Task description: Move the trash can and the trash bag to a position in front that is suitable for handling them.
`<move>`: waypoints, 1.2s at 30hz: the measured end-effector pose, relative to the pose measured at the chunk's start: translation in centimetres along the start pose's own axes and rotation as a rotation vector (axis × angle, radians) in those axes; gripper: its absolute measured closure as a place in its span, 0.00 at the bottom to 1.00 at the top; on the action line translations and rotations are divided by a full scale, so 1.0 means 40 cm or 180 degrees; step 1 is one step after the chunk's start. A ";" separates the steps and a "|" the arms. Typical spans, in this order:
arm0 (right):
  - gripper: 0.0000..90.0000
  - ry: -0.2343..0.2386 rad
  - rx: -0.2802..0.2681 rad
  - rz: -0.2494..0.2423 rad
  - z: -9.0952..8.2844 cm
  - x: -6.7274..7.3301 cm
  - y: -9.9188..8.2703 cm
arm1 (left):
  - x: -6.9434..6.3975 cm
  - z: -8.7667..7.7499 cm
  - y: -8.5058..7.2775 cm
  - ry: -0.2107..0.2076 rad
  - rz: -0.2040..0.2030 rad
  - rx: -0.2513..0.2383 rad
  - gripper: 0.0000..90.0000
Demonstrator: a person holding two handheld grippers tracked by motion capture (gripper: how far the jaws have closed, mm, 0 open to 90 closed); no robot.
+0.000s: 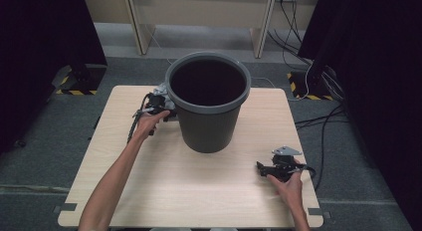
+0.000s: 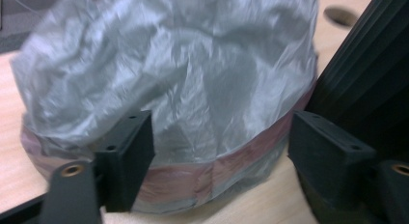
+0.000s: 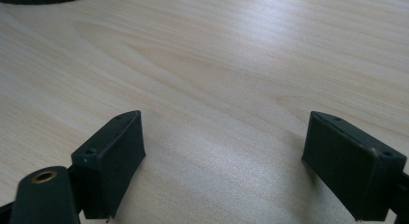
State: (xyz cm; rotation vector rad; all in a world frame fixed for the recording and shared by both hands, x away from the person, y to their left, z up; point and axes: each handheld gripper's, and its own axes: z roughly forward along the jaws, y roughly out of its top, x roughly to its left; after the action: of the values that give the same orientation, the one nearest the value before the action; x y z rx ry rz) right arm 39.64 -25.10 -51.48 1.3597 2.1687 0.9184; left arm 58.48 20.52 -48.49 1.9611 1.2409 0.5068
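On the pale wooden table [image 1: 164,191] stands a dark grey bucket [image 1: 207,109], upright and toward the far side, its mouth open to the camera above. Just left of it, pressed close against its wall, lies a crumpled roll of thin grey plastic bags [image 2: 169,84] with a pinkish band around its lower edge. In the high view only a small light patch of it shows at the bucket's far-left flank, so its full shape there is hard to make out.

The left gripper [image 2: 219,151] is down at table level beside the bucket, held by the person's left hand [image 1: 149,122], and points at the bags. Its jaws stand apart on either side of the roll's near edge — the plastic sits between them, and one jaw is close against the film, but the pads do not appear to press on it, though the blur makes this less than certain. The ribbed dark wall at the right of the left gripper view is the bucket's side.

The right gripper [image 3: 224,161] rests low over the near-right part of the table, well apart from the bucket, in the person's right hand [image 1: 288,186]. Its jaws are spread wide with only bare wood between them — nothing held.
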 end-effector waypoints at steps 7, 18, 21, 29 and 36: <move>0.16 0.0000 0.0000 -0.0001 0.000 0.000 0.000 | 0.009 0.032 -0.024 -0.0041 0.0160 0.0115 0.61; 0.16 0.0008 0.0007 0.0000 0.000 0.000 0.000 | 0.006 -0.016 -0.019 -0.0172 0.0348 0.0259 0.92; 0.16 0.0009 0.0004 -0.0016 0.000 0.000 0.000 | 0.011 -0.061 -0.015 -0.0164 0.0436 0.0311 0.92; 0.16 0.0011 0.0006 -0.0009 0.000 0.001 0.000 | 0.041 -0.191 -0.071 -0.0216 0.0370 0.0255 0.93; 0.16 0.0003 0.0000 -0.0022 0.000 0.001 0.000 | 0.049 -0.291 -0.118 -0.0156 0.0368 0.0095 0.93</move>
State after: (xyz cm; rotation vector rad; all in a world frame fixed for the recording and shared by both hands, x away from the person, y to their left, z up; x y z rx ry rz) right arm 39.63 -25.08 -51.47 1.3513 2.1726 0.9165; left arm 48.80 27.88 -44.74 2.0671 1.1155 0.4974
